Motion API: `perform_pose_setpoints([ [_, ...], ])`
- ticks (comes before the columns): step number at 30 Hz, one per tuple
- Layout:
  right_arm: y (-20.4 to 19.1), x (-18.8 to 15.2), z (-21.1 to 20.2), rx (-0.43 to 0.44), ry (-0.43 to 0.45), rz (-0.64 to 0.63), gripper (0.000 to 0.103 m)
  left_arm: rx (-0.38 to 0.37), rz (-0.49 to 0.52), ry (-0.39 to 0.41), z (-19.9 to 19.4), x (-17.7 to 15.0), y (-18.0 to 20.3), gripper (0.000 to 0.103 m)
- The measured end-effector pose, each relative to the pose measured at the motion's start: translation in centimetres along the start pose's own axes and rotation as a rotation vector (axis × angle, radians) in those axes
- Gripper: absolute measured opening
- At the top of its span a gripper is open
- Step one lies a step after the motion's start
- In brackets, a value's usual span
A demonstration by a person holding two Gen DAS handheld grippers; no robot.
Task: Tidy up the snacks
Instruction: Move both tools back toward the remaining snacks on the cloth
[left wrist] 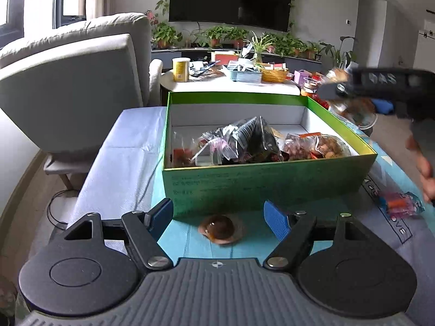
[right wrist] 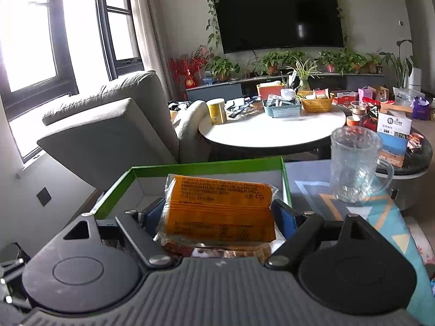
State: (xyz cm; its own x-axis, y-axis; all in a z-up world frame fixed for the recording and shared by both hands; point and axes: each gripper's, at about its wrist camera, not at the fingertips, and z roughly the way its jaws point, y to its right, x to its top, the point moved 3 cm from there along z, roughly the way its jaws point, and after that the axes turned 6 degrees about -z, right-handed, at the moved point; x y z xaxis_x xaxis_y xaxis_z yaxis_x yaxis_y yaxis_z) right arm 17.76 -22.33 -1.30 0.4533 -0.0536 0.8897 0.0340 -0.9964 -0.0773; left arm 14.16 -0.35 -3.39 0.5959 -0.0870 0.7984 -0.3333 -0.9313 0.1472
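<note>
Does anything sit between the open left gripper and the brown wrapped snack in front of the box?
Nothing visible. The brown wrapped snack lies on the teal cloth, just ahead of the open left gripper, with the green box behind it.

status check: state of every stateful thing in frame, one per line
green box: open, lidless, partly filled with snack bags
left gripper: open, empty
brown snack: on the cloth, just ahead of the open fingers
right gripper: shut on orange packet
glass mug: upright, empty
TV: off
</note>
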Motion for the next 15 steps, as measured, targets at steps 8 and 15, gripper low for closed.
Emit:
perform_pose_setpoints([
  [8, -1.2, 0.3, 2.7, -0.008, -0.034, -0.059, 0.090, -0.007, -0.016, -0.053, 0.9, -0.9, -0.4, 0.071],
  [15, -0.1, -1.0, 2.7, -0.009, -0.054, 0.002, 0.101, 0.008, -0.008, -0.098, 2.9, -1.5, -0.2, 0.071],
])
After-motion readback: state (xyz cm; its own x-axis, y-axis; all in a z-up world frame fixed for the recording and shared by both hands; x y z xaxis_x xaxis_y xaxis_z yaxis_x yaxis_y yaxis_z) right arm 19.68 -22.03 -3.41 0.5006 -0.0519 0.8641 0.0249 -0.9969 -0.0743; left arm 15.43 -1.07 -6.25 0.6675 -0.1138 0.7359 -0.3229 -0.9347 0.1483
